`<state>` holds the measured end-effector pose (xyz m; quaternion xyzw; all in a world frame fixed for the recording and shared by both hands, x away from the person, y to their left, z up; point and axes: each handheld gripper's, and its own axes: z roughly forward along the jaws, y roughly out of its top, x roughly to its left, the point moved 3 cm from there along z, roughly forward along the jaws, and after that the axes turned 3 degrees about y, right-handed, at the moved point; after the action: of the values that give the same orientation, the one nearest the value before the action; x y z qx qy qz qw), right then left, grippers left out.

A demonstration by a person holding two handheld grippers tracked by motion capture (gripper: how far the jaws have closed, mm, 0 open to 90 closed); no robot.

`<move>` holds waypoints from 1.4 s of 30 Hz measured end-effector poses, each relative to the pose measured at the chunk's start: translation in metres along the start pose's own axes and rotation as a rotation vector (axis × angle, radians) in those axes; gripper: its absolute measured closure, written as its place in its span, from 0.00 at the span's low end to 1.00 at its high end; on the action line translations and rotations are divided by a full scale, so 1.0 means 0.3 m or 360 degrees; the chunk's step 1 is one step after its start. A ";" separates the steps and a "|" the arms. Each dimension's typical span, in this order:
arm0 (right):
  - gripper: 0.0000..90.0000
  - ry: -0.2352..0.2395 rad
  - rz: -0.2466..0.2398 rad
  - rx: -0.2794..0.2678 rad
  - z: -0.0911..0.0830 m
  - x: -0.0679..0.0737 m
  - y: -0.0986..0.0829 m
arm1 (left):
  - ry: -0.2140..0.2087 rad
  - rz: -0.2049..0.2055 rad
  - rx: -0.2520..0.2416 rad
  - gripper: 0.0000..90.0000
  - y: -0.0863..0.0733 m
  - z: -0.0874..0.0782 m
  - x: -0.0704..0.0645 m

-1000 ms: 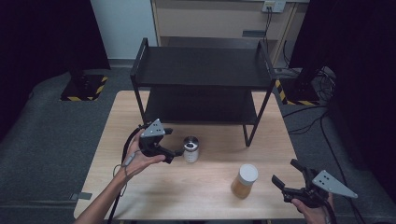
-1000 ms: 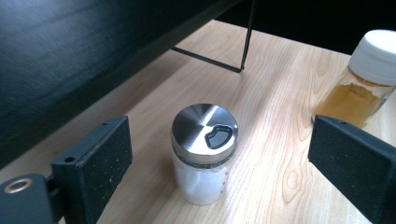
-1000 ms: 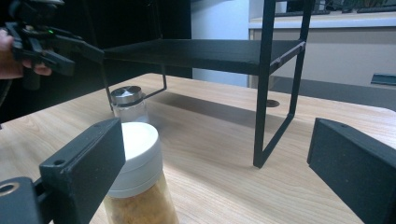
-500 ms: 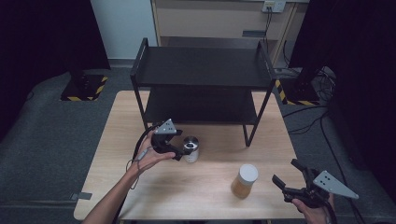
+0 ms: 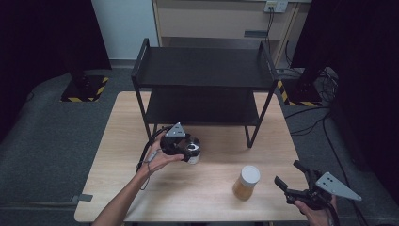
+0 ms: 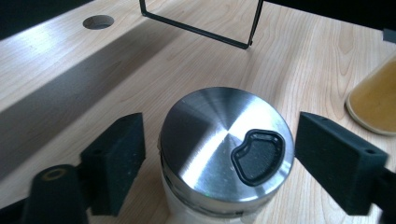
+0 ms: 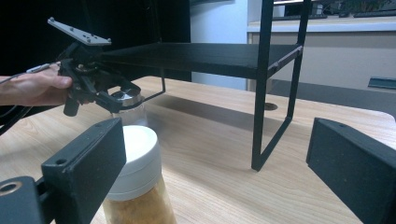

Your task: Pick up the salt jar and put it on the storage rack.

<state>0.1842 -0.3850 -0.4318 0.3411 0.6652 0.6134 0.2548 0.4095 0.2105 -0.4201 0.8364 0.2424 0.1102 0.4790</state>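
Note:
A small jar with a brushed metal lid (image 5: pixel 193 148) (image 6: pixel 226 144) stands on the wooden table (image 5: pixel 211 197) in front of the rack. My left gripper (image 5: pixel 189 151) (image 6: pixel 219 161) is open, one jaw on each side of the lid with a small gap on both sides. In the right gripper view this gripper (image 7: pixel 105 95) hangs over the same jar (image 7: pixel 130 106), held by a hand. A white-lidded jar of amber contents (image 5: pixel 246 182) (image 7: pixel 135 186) stands at the front right. My right gripper (image 5: pixel 292 176) (image 7: pixel 215 172) is open and empty, just right of that jar.
A black two-tier metal rack (image 5: pixel 202 70) (image 7: pixel 210 53) stands at the back of the table, its foot bar (image 6: pixel 196 30) just beyond the metal-lidded jar. A round cable hole (image 6: pixel 98 21) is in the tabletop. The table's front edge is near my right gripper.
My left gripper has moved right and forward to the metal-lidded jar and now straddles its lid. The right gripper and both jars have stayed in place.

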 end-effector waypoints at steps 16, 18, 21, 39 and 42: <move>0.06 0.0004 -0.0006 0.0000 0.001 -0.002 0.000 | 0.0021 0.0035 -0.0051 0.37 -0.020 0.007 -0.011; 0.06 0.0005 -0.0005 0.0003 0.002 -0.002 0.000 | 0.0020 0.0051 -0.0039 0.37 -0.016 0.003 -0.012; 0.06 0.0013 -0.0003 0.0004 0.004 -0.005 -0.001 | -0.0004 0.0072 -0.0018 0.37 -0.007 -0.005 -0.011; 0.06 0.0018 0.0019 0.0041 0.025 -0.016 0.004 | -0.0061 0.0155 -0.0029 0.37 0.099 -0.182 -0.038; 0.06 0.0010 0.0021 0.0055 0.031 -0.018 0.007 | -0.0066 0.0176 -0.0026 0.37 0.124 -0.215 -0.043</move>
<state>0.1951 -0.3831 -0.4314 0.3478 0.6742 0.6047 0.2427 0.3827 0.2364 -0.3544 0.8466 0.1850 0.1211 0.4841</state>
